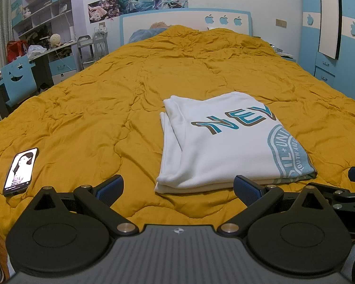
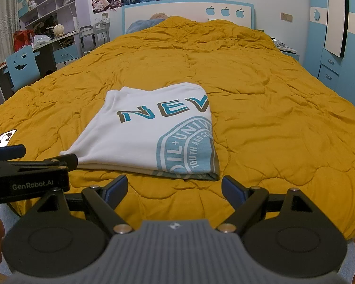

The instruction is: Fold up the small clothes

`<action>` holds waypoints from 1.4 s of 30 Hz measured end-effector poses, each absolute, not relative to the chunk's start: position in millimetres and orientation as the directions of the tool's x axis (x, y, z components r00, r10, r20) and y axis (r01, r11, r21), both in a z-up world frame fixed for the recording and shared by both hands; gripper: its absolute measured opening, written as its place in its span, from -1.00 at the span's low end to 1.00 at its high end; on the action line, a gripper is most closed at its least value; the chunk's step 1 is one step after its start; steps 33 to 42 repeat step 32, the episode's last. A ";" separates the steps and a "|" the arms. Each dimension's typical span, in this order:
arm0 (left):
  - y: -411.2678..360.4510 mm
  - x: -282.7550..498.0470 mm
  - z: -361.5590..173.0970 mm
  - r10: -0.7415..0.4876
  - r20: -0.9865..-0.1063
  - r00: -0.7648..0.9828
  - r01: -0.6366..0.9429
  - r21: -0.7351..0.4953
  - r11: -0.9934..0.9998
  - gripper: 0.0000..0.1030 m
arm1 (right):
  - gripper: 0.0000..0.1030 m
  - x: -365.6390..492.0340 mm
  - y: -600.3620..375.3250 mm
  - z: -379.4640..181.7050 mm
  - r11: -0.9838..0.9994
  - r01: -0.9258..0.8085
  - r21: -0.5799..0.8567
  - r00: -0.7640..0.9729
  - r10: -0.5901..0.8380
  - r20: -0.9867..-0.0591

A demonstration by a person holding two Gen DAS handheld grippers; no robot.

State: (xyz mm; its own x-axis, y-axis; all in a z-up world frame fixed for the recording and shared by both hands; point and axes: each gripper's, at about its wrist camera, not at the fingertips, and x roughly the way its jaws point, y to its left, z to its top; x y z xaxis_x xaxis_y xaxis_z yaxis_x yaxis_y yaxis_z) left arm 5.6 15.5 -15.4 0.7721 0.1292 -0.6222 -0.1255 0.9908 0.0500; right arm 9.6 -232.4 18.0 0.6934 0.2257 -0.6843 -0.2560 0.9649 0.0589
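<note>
Shirt (image 1: 220,146) lettering cut by fold.

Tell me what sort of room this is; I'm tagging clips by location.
Likely a child's or teen's bedroom: a bed under a mustard quilt, a blue-and-white headboard with apple cutouts, and a cluttered desk below shelves.

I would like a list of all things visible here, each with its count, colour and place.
T-shirt: one, white with teal print, folded, lying on the quilt near its front edge.
Quilt: one, mustard yellow, covering the bed.
Phone: one, dark, screen lit, on the quilt left of the T-shirt.
Headboard: one, white and blue, far end.
Chair: one, blue, left of the bed.
Left gripper: one, black with blue pads, open, empty.
Right gripper: one, black with blue pads, open, empty.
</note>
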 end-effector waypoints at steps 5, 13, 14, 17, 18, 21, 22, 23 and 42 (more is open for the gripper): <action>16.4 5.4 -14.7 0.123 -0.619 0.776 -0.123 0.043 0.991 1.00 | 0.59 10.0 -232.8 17.7 0.965 -0.255 0.060 0.692 0.225 -0.686; 17.3 3.3 -14.8 0.125 -0.613 0.780 -0.126 0.041 0.991 1.00 | 0.59 9.8 -232.8 17.9 0.965 -0.255 0.060 0.691 0.225 -0.686; 17.4 3.3 -14.7 0.123 -0.612 0.781 -0.125 0.040 0.991 1.00 | 0.59 9.8 -232.8 17.9 0.965 -0.254 0.060 0.691 0.225 -0.687; 17.6 3.3 -13.1 0.124 -0.610 0.782 -0.125 0.042 0.991 1.00 | 0.59 9.7 -233.6 17.3 0.966 -0.252 0.059 0.691 0.222 -0.687; 17.8 3.1 -12.9 0.124 -0.610 0.783 -0.125 0.042 0.991 1.00 | 0.59 9.8 -234.0 17.0 0.966 -0.252 0.059 0.691 0.223 -0.688; 18.1 3.1 -13.0 0.125 -0.611 0.782 -0.125 0.042 0.991 1.00 | 0.59 9.7 -234.1 17.0 0.966 -0.254 0.058 0.691 0.223 -0.687; 18.4 3.1 -13.0 0.125 -0.611 0.782 -0.125 0.043 0.991 1.00 | 0.59 9.7 -233.8 17.1 0.966 -0.253 0.059 0.691 0.223 -0.687; 18.3 3.1 -12.6 0.126 -0.611 0.782 -0.127 0.043 0.991 1.00 | 0.59 9.8 -234.1 16.9 0.966 -0.253 0.058 0.691 0.223 -0.688; 19.3 2.5 -10.4 0.132 -0.607 0.783 -0.131 0.045 0.990 1.00 | 0.59 9.8 -234.1 16.9 0.966 -0.253 0.058 0.691 0.222 -0.688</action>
